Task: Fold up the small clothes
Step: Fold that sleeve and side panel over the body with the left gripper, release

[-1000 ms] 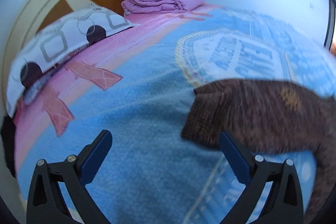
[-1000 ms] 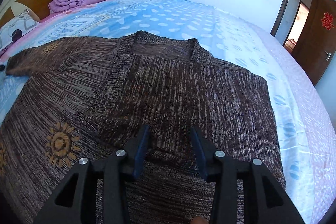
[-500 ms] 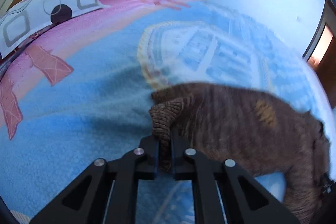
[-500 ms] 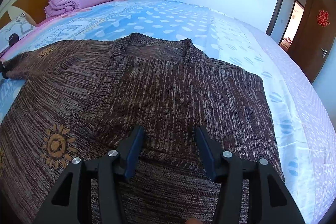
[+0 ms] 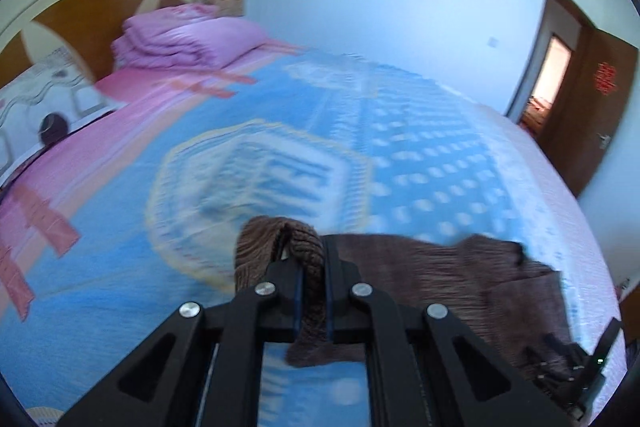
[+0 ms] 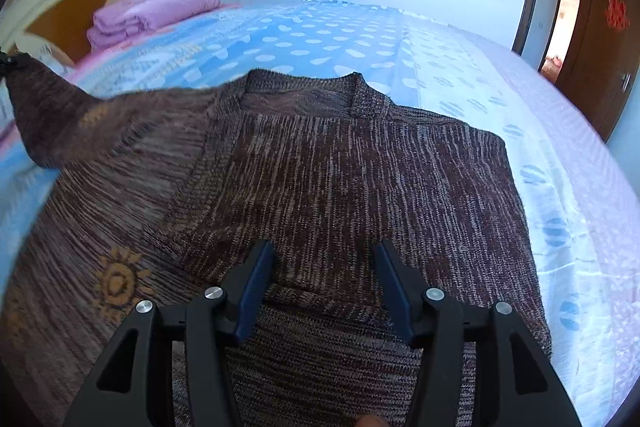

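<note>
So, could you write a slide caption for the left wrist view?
Left claw shut on the cuff of the brown knitted cardigan, lifted above the blue bedspread.

The bedspread (image 5: 132, 267) around the sweater (image 6: 340, 179) is smeared by blur, and the sweater's near hem runs off the frame's bottom edge.

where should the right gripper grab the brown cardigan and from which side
Probably the bottom hem under the right gripper, coming from above: that ribbed edge lies flat between its open jaws. The left gripper already pinches the sleeve cuff.
</note>
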{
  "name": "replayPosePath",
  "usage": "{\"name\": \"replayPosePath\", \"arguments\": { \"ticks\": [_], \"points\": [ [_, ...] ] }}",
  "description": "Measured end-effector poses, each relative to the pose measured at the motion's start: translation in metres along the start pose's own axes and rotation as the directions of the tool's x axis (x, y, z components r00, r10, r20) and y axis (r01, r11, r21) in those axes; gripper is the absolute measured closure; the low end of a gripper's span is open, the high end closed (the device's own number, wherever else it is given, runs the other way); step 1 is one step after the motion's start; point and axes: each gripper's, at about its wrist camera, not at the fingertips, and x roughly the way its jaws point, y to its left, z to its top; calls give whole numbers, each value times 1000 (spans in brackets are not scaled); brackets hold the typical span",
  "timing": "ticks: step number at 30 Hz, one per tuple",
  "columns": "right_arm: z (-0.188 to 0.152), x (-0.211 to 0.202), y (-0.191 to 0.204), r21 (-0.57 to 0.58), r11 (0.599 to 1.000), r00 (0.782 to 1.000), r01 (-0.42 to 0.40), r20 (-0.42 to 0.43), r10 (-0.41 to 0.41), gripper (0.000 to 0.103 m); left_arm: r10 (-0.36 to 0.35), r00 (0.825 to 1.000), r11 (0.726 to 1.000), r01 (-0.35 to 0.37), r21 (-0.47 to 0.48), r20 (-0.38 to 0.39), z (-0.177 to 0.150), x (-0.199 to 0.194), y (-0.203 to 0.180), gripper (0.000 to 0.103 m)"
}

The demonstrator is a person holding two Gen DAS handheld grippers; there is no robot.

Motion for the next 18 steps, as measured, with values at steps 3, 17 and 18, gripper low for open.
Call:
{"name": "replayPosePath", "arguments": {
  "ticks": [3,17,18],
  "points": [
    [2,-13,-14,7,1000,1000,8,9,-8,48,-70,998,997,69,44,12,5,-10,-35,94],
    [-42,-58,-98,150,988,998,31,47,-38,47,-260,962,950,270,155,-81,-34,17,-204,95],
    [-45,-55,-102,169,985,999,24,39,-31,47,-253,963,949,265,170,-89,-43,20,-216,95]
  ]
}}
